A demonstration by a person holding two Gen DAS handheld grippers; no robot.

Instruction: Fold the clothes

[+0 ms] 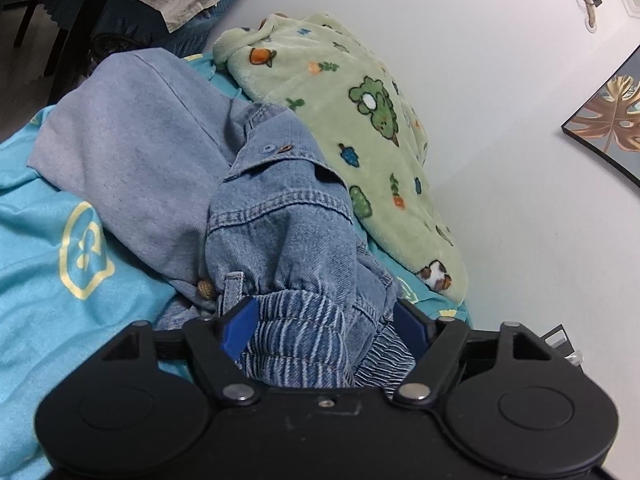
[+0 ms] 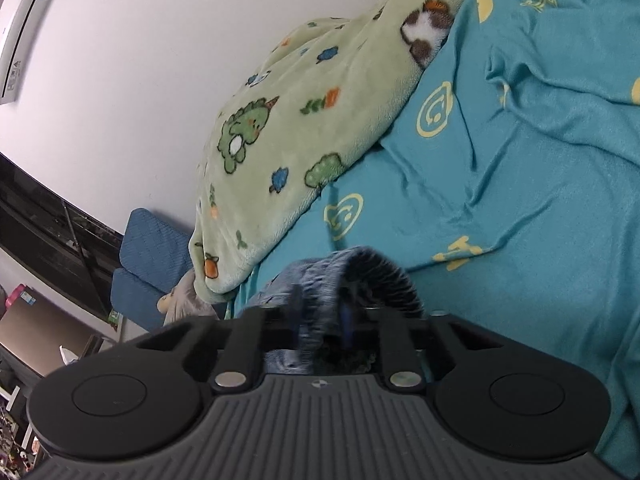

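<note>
Support: bed (image 2: 520, 184) covered by a teal sheet (image 1: 48, 200) printed with pale yellow emblems; sheet creased and rumpled.
Along wall side: light green fleece blanket (image 1: 360, 120) with animal, tree and carrot prints, lying on the sheet against the white wall.
Centre: denim garment (image 1: 280, 208), bunched, lying on the sheet just beside the blanket.
Left of denim: grey-blue cloth (image 1: 128, 144), touching the denim, on the sheet.

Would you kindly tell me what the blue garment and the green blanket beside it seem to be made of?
The blue garment looks like washed denim: faded blue weave, contrast stitching, metal snap buttons. The green blanket looks like plush fleece, probably synthetic: soft fuzzy nap, matte, printed with cartoon animals and carrots.
</note>
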